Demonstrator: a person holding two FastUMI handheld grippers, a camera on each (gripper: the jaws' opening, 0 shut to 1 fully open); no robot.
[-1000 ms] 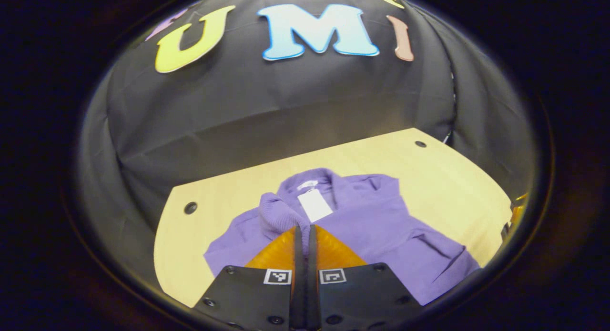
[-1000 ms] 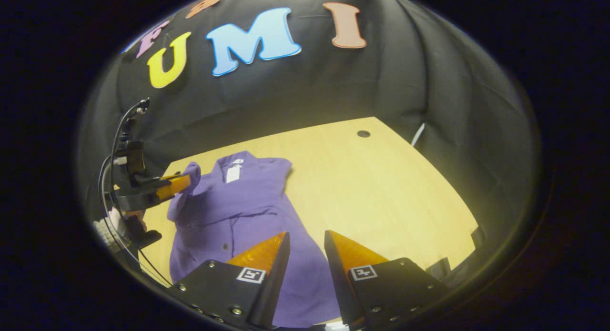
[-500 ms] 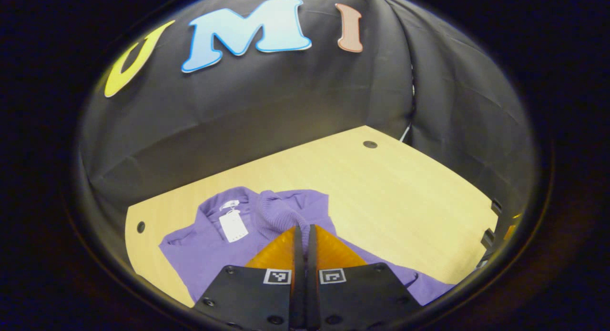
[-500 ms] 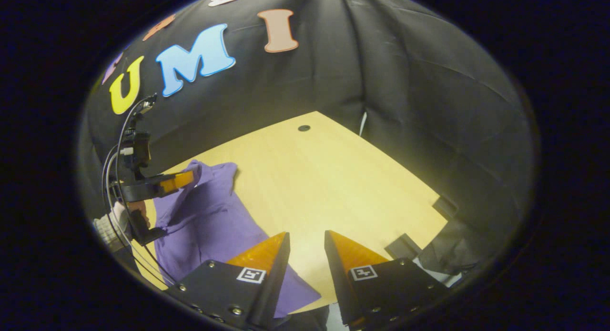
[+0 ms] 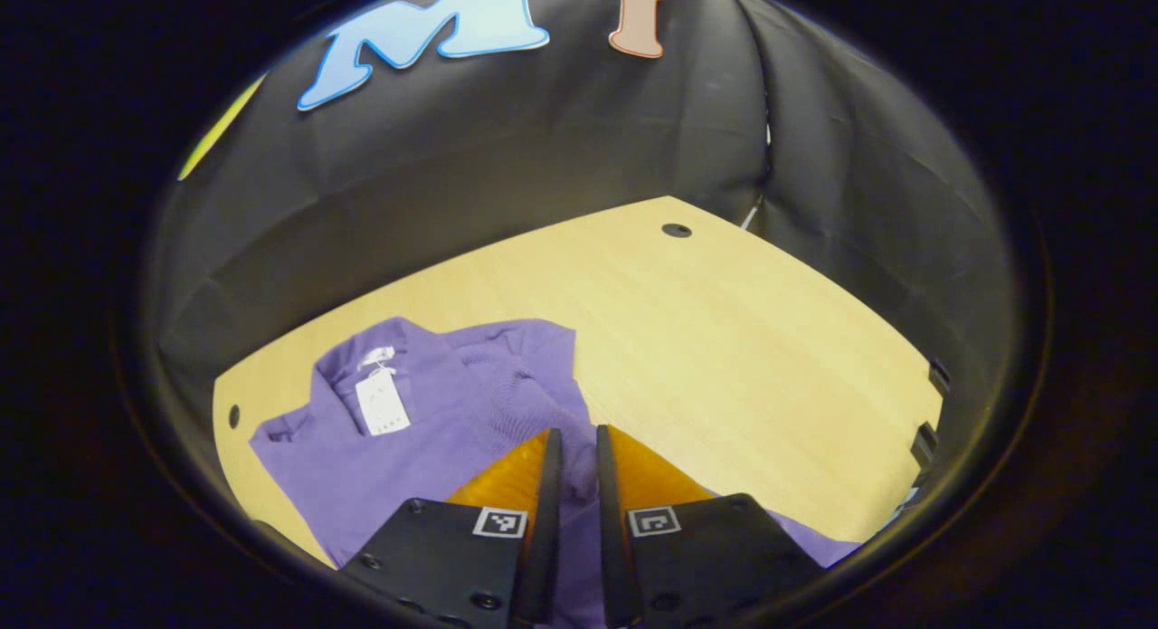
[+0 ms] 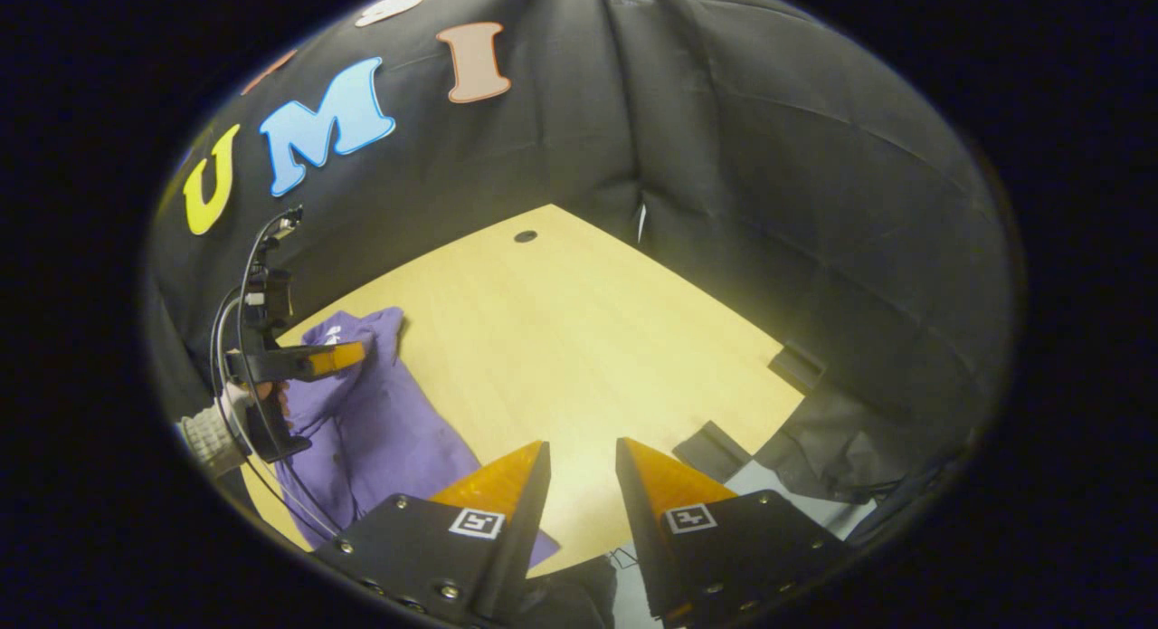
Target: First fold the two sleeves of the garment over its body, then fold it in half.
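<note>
A purple knit garment (image 5: 425, 439) lies flat on the light wooden table (image 5: 724, 339), collar at the far side, with a white tag (image 5: 382, 407) at the neck. One ribbed sleeve (image 5: 520, 385) is laid across its body. My left gripper (image 5: 573, 430) hovers just above that sleeve, its orange fingers parted by a narrow gap with purple cloth showing below. In the right gripper view the left gripper (image 6: 348, 355) sits over the garment (image 6: 380, 421), held by a hand (image 6: 217, 430). My right gripper (image 6: 582, 443) stands open over the table's near edge, holding nothing.
Round cable holes (image 5: 676, 230) (image 6: 525, 236) mark the table's far corners. Black brackets (image 6: 796, 366) sit along the table's right edge. Black cloth walls close in the back and right. Bare tabletop (image 6: 561, 339) stretches right of the garment.
My left gripper carried the sleeve rightward across the body, lowered it, and its fingers parted. My right gripper swung right, away from the garment, staying open.
</note>
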